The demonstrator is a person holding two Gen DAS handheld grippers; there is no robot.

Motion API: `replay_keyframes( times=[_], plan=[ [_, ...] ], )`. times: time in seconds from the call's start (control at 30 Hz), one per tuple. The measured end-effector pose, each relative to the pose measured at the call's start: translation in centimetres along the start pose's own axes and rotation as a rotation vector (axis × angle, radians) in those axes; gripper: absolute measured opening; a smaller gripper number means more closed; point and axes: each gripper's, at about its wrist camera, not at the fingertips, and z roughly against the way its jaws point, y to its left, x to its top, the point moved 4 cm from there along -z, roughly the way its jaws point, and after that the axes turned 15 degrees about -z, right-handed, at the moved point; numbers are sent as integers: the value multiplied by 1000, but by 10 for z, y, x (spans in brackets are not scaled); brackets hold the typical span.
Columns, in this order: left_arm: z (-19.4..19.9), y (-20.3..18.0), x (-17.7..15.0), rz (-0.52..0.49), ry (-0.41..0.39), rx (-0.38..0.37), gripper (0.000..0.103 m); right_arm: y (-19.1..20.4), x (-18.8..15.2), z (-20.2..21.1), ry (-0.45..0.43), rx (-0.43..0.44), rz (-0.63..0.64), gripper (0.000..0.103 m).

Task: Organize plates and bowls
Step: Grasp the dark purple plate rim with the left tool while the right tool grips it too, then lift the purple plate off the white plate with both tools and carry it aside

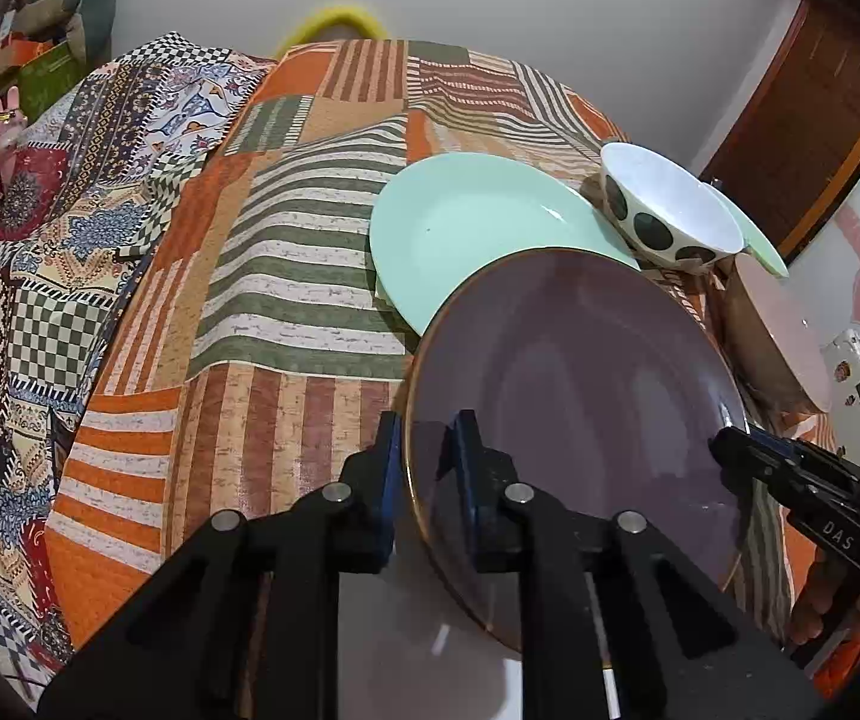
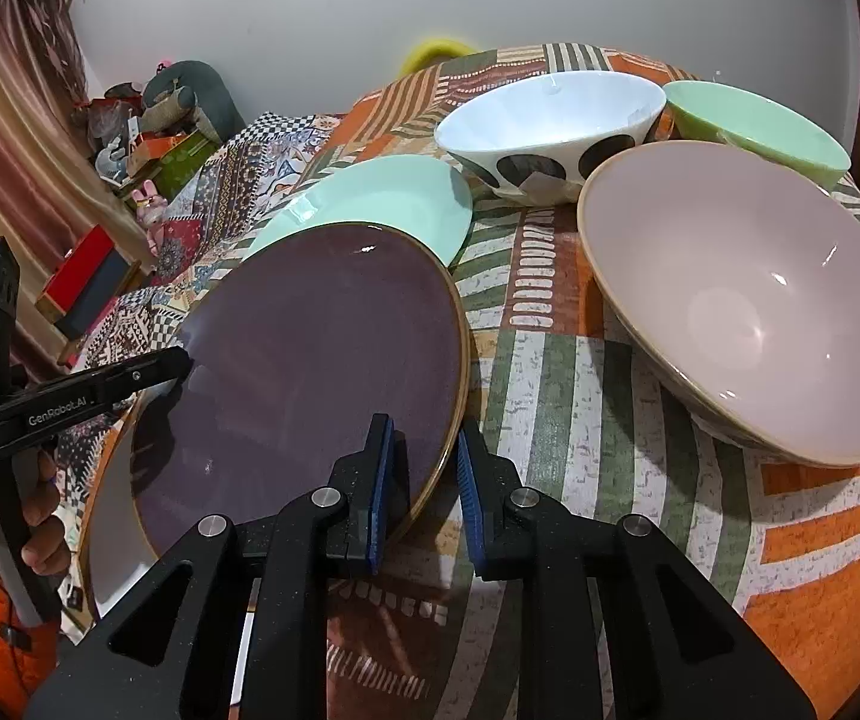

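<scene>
A purple plate (image 1: pixel 580 396) with a brown rim is held tilted above the patchwork table. My left gripper (image 1: pixel 427 438) is shut on its left rim. My right gripper (image 2: pixel 424 456) is shut on its right rim (image 2: pixel 454 408), and also shows at the right in the left wrist view (image 1: pixel 730 450). The left gripper also shows at the left in the right wrist view (image 2: pixel 181 360). A mint plate (image 1: pixel 466 228) lies beyond the purple plate, partly hidden by it. A white bowl with dark dots (image 2: pixel 544 120), a pinkish-grey bowl (image 2: pixel 748 300) and a green bowl (image 2: pixel 754 126) stand to the right.
The table (image 1: pixel 298 276) carries a striped patchwork cloth, with a second patterned cloth (image 1: pixel 58 252) draped over its left side. Boxes and soft toys (image 2: pixel 148 126) are piled by the wall at far left. A brown door (image 1: pixel 814 120) is at far right.
</scene>
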Motion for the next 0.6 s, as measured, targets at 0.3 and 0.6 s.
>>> replay_keyframes(
  times=[0.3, 0.6],
  plan=[
    [4, 0, 0, 43, 5, -27, 17, 6, 2, -1, 5, -25, 3, 19],
    [30, -11, -1, 27, -30, -18, 17, 9, 4, 17, -29, -20, 8, 19]
  ],
)
